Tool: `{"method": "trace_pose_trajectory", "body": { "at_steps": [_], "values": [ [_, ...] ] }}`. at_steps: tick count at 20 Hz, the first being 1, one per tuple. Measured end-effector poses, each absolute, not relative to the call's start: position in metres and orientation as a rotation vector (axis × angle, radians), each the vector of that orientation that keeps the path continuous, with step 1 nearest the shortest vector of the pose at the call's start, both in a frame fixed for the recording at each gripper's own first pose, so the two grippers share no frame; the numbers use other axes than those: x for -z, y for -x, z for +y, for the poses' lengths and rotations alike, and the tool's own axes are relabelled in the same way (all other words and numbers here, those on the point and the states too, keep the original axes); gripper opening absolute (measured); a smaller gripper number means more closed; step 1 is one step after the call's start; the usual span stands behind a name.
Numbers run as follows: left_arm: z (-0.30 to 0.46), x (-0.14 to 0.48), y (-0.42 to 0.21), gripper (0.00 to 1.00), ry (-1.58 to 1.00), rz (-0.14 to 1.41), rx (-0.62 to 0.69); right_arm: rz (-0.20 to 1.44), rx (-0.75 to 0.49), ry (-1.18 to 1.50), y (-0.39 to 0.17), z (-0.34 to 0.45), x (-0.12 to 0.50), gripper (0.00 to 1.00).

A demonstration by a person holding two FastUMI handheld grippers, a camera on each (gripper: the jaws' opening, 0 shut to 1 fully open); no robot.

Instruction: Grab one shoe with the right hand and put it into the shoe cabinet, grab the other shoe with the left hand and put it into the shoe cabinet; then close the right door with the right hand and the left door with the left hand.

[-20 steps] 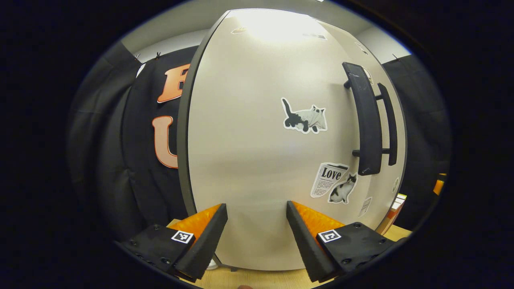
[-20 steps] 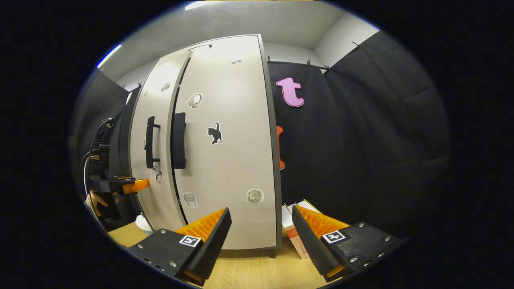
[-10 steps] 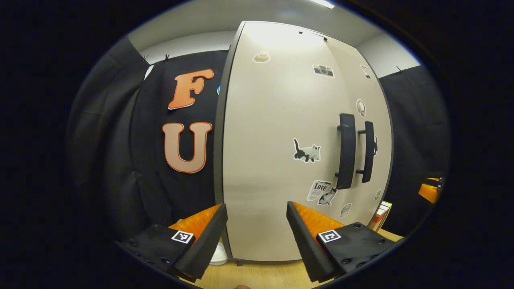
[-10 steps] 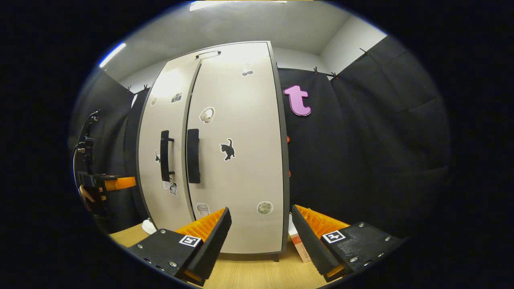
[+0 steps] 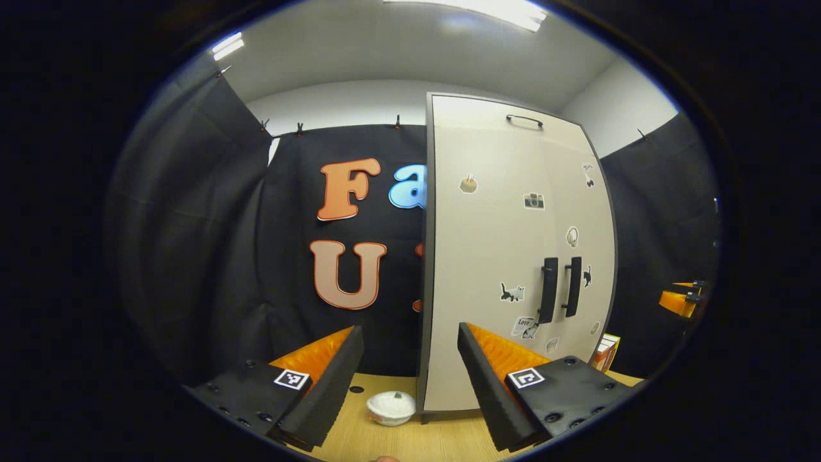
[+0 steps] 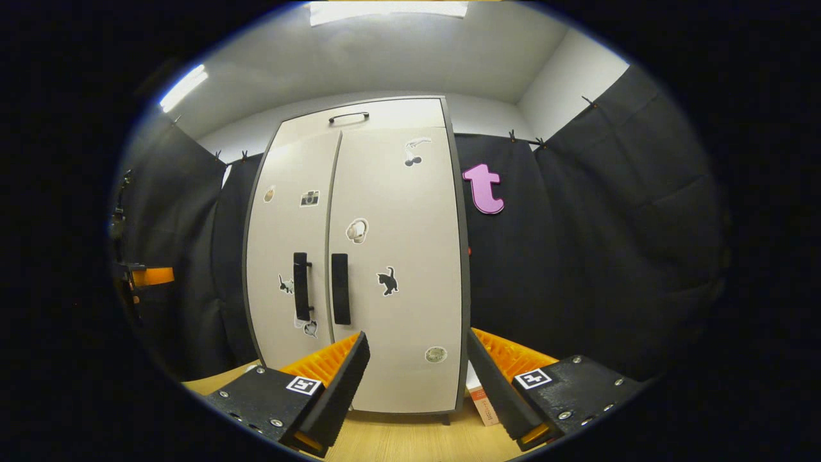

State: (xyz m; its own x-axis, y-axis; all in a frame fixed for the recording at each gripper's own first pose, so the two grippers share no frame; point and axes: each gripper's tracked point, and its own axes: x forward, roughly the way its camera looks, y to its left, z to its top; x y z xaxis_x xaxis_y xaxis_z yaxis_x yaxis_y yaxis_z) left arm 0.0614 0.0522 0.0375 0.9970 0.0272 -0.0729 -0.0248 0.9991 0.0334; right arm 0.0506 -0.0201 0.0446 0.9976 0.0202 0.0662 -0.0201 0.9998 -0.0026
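The pale shoe cabinet [image 6: 359,192] stands upright on the wooden floor with both doors flush and shut, so its inside is hidden. Two black vertical handles [image 6: 300,294] [image 6: 340,296] sit side by side at the middle seam. In the left gripper view the cabinet [image 5: 487,256] stands to the right, seen at an angle, its handles [image 5: 548,298] far off. My left gripper [image 5: 410,378] is open and holds nothing, well back from the cabinet. My right gripper [image 6: 417,385] is likewise open and holds nothing, facing the right door [image 6: 410,308] from a distance.
A small white round object [image 5: 391,407] lies on the floor at the cabinet's left corner. A box [image 6: 481,401] stands against its right side. The other gripper [image 6: 144,277] hovers at the far left of the right gripper view. Black cloth walls surround the booth.
Both grippers have drawn back from the cabinet, which now looks smaller and farther. The left gripper was close against the left door a second ago. The doors stay shut.
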Motion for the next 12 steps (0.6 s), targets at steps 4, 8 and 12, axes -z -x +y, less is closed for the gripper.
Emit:
{"method": "trace_pose_trajectory", "body": {
  "at_steps": [4,8,12],
  "values": [
    [0.072,-0.062,-0.036,0.96,0.004,0.044,-0.042,-0.060,-0.022,0.027,-0.038,-0.017,-0.050,0.94],
    [0.070,-0.061,-0.026,0.96,-0.003,0.056,-0.024,-0.053,-0.033,0.000,-0.027,-0.012,-0.051,0.94],
    [0.064,-0.061,-0.021,0.96,0.001,0.048,-0.007,-0.056,-0.036,0.003,-0.022,-0.009,-0.056,0.94]
  ]
}}
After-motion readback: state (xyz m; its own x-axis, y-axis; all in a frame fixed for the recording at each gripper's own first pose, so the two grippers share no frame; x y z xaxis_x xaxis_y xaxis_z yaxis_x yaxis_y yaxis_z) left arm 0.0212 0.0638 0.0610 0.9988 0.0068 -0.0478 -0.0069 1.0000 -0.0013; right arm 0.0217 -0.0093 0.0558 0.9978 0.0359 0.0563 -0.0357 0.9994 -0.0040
